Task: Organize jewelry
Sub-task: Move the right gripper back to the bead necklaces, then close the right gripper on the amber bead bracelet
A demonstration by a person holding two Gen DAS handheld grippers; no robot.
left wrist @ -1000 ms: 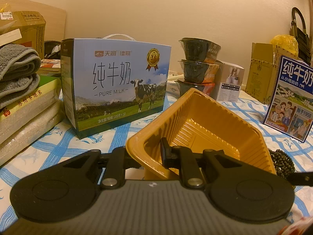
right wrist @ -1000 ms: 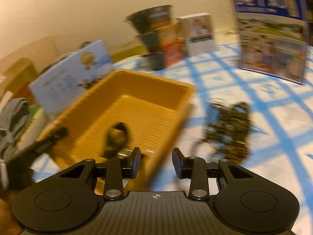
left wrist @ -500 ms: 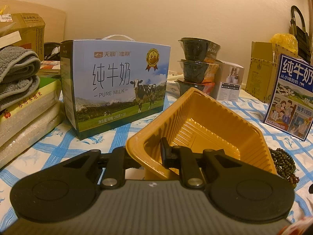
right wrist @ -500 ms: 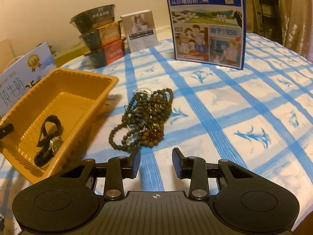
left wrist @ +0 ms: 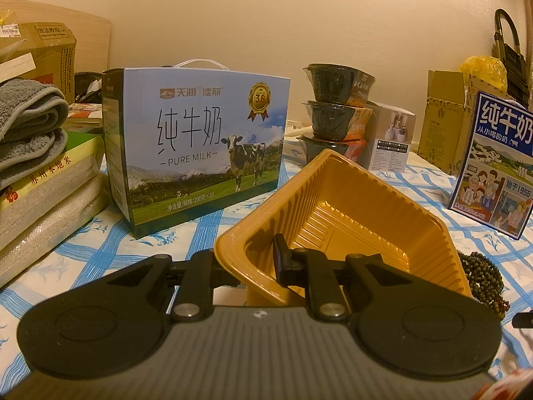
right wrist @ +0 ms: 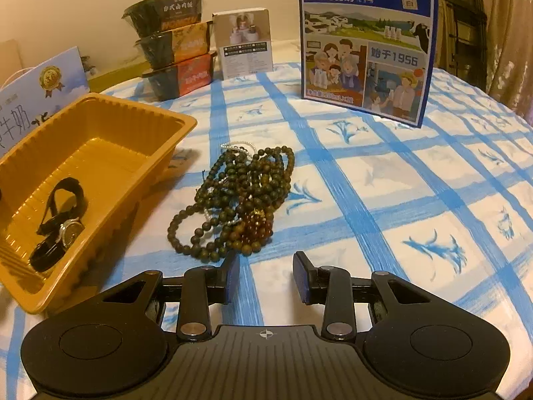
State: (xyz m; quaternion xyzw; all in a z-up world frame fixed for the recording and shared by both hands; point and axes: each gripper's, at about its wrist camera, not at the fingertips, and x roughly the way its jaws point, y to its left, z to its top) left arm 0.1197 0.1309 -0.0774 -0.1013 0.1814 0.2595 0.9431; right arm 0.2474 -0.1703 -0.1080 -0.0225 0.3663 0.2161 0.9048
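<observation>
Covering the table, blue-checked cloth, cream wall behind.

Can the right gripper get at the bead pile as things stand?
Probably yes. The right gripper is open and empty, and the bead pile lies on the tablecloth just ahead of its fingertips, slightly left, beside the yellow tray, with nothing between.

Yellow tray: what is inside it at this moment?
The yellow tray holds one wristwatch with a black strap, lying near its close end. The rest of the floor looks bare. The near wall hides the closest corner, so anything small there cannot be seen.
</observation>
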